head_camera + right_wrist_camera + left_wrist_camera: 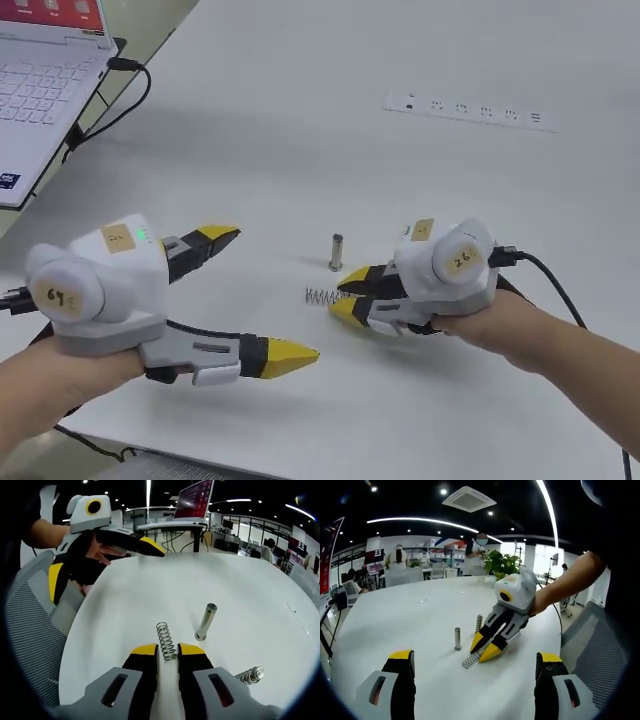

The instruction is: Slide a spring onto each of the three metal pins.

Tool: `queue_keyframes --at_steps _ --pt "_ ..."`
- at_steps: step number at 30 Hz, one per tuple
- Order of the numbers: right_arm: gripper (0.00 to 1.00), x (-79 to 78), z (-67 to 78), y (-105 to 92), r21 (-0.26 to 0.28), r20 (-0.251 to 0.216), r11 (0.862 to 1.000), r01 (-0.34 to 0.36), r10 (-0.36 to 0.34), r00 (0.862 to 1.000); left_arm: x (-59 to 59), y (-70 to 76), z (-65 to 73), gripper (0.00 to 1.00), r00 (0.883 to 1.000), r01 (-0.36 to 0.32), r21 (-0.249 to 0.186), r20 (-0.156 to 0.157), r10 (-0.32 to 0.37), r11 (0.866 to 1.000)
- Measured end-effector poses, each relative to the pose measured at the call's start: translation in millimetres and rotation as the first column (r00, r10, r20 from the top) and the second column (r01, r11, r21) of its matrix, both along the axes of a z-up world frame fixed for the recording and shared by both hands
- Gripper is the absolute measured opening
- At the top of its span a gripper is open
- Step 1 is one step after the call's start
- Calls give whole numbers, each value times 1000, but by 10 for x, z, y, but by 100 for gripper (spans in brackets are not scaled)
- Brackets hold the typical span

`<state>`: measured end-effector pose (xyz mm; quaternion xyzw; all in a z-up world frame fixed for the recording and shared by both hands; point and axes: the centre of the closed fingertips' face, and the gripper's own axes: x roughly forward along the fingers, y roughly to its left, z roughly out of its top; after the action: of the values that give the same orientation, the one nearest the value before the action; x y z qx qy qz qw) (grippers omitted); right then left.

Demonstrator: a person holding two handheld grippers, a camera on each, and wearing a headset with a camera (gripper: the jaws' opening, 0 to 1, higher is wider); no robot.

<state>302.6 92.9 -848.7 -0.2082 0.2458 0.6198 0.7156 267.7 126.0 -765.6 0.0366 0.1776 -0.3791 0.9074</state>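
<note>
The left gripper (275, 292) hovers over the near edge of the bench (300, 120) with its jaws wide and nothing between them; the right gripper (340, 295) sits low beside it, jaws narrow, with the near end of a spring (320, 296) between its yellow tips; the spring lies flat on the bench and its end seems to touch both tips, though how hard they press it is hard to make out; a bare pin (336, 252) stands upright just beyond the spring, apart from it; in the right gripper view a second pin (249, 675) stands to the right of the jaws with coils round its shaft, its base blurred at the edge of the view; in the left gripper view the right gripper partly hides it; a laptop (40, 70) is cut off at the far left corner, and a power strip (470, 110) lies well apart toward the far edge.
</note>
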Motion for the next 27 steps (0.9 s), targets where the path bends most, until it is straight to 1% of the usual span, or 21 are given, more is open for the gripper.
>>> queue_keyframes --at_steps 7,13,16,18,19,22,27 --pt "9 -10 -41 -11 -20 6 1000 -18 18 1000 -20 -6 -21 98 1000 -2 2 -6 2 1000" --pt "8 -13 -22 14 -33 46 998 -51 52 998 -37 -28 -38 98 1000 2 4 -12 -2 1000" --pt "8 -23 -20 9 -39 44 998 -51 53 998 -38 -53 -25 98 1000 9 4 -10 -9 1000" --pt "8 -35 16 4 -31 46 998 -54 55 997 -31 -64 -12 98 1000 12 5 -7 -12 1000" --pt "8 -42 55 1 -22 42 998 -51 52 998 -24 -69 -4 98 1000 13 4 -6 -13 1000" --pt "8 -51 144 -33 -7 48 999 -51 51 998 -14 -84 15 98 1000 16 4 -3 -16 1000" --pt "8 -54 268 -159 2 60 999 -50 49 997 -12 -158 37 98 999 33 7 1 -33 999"
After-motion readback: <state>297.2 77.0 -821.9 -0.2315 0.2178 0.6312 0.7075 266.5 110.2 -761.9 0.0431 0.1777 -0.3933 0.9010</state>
